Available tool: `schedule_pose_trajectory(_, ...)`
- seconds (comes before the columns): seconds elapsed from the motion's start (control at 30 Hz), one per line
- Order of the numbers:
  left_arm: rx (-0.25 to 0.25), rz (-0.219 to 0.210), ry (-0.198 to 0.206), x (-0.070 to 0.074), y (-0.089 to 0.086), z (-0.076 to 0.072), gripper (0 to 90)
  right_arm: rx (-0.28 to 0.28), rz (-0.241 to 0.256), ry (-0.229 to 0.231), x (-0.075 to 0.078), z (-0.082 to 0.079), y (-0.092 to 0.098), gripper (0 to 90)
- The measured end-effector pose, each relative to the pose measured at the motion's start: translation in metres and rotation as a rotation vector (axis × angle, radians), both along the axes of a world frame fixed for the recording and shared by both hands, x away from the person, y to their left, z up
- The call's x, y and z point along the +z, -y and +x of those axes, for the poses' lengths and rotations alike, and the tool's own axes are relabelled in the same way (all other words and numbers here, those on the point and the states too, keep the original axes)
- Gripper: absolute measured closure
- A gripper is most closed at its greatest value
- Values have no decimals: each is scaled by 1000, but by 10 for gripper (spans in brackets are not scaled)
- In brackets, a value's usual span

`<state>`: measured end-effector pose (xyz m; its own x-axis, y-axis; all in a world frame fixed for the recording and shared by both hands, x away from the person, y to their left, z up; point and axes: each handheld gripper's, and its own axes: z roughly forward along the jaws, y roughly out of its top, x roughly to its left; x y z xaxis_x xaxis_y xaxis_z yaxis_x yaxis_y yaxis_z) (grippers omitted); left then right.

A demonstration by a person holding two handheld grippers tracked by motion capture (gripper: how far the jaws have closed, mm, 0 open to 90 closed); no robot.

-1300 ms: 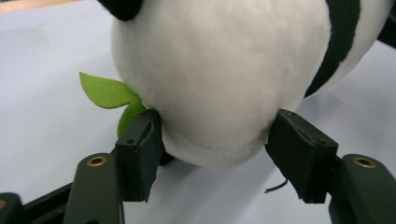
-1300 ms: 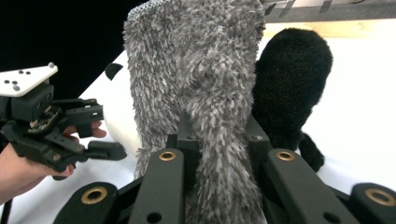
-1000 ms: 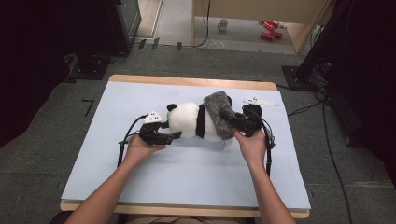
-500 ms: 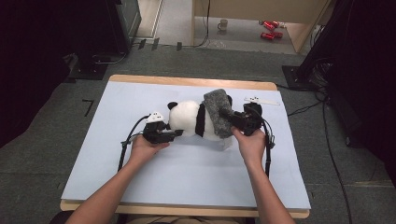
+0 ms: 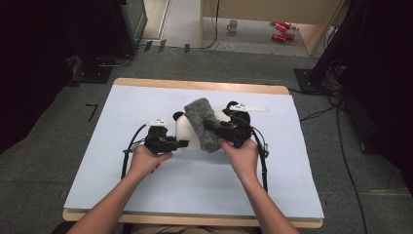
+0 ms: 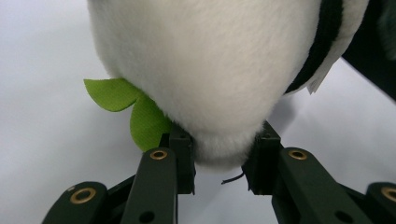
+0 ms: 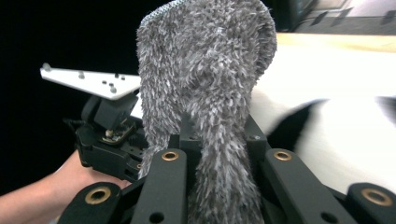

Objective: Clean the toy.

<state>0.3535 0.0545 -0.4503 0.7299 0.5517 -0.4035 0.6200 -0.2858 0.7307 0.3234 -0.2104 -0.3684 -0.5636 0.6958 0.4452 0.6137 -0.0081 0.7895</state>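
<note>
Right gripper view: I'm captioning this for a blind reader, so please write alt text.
A fuzzy grey cloth stands clamped between two black jaws. Behind it to the left a hand holds the other gripper; to the right a black-and-white plush panda lies on the white table.

A laboratory or recording studio set up for data capture. A wooden table (image 5: 195, 86) covered with a pale blue sheet (image 5: 122, 161) stands at centre frame on grey carpet (image 5: 48, 165). Black stand bases (image 5: 100, 73) and curtains occupy the upper left and right edges; cables (image 5: 341, 146) trail across the floor at right. A mug (image 5: 233, 25) and red objects (image 5: 281, 30) lie on the floor at upper centre.
</note>
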Motion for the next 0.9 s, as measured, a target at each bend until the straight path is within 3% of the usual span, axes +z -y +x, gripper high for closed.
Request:
schedule_pose_trajectory(0.1, -22, 24, 28, 6, 2, -9, 692, 31, -2, -14, -4, -3, -15, 770)
schedule_pose_trajectory(0.23, 21, 24, 32, 0, 4, -12, 686, 30, -38, -24, -16, -3, -31, 770)
schedule_pose_trajectory(0.33, 39, 71, 73, -6, 10, -15, 684, 17, -82, -19, -28, 2, -33, 770)
schedule_pose_trajectory(0.47, 60, 82, 79, -9, 13, -14, 678, 9, -136, 8, -34, 6, -29, 768)
schedule_pose_trajectory(0.6, 80, 66, 44, -12, 10, -8, 671, -26, -191, 28, -32, 8, -19, 762)
schedule_pose_trajectory(0.73, 82, 56, 40, -12, 10, -6, 667, -56, -171, 10, -31, 12, -2, 769)
schedule_pose_trajectory(0.9, 83, 46, 23, -11, 9, -1, 662, -84, -192, 26, -26, 12, 10, 771)
